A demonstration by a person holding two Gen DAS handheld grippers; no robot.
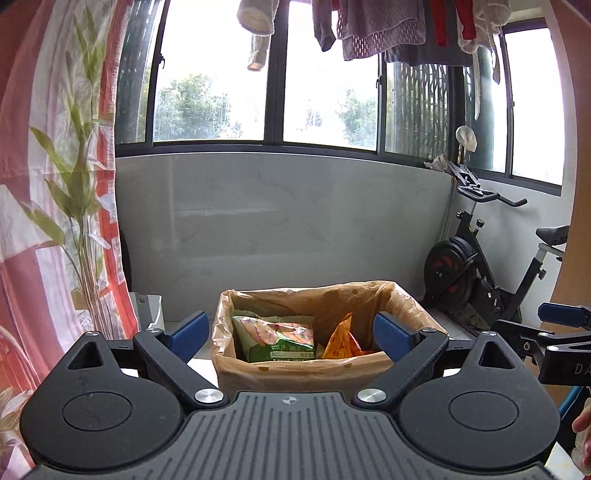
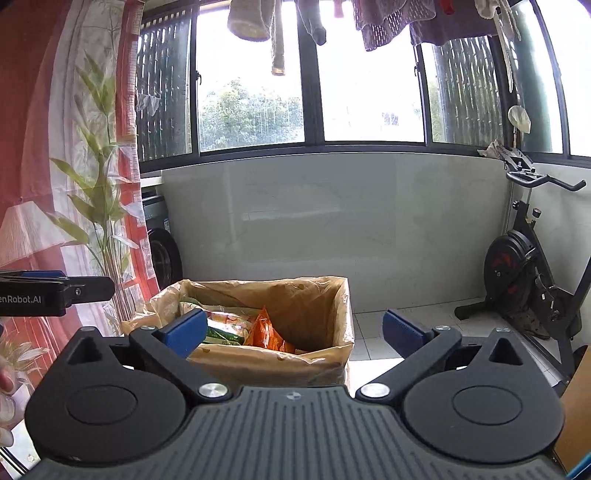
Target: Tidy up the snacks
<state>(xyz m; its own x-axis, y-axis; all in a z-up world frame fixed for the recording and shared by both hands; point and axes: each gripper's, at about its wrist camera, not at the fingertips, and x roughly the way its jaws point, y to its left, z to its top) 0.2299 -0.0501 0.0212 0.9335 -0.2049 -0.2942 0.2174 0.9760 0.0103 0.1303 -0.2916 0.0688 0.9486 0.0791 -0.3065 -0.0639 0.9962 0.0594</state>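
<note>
- Nearest me, left gripper (image 1: 291,332): jaws spread wide, nothing between the pads, hanging just short of the box (image 1: 406,310).
- Right gripper (image 2: 293,332) is the same, fully spread and empty, the box sitting left of its centre line.
- Snacks are in the lined box: green pack (image 1: 275,338) on the left, orange pack (image 1: 341,338) leaning beside it.
- My call: both are dropped in, so I'd lift clear without snagging the plastic liner (image 1: 223,325).
- Around: curtain (image 1: 55,184) left, exercise bike (image 1: 476,280) right, laundry (image 1: 369,26) overhead; the grippers sit close together.
</note>
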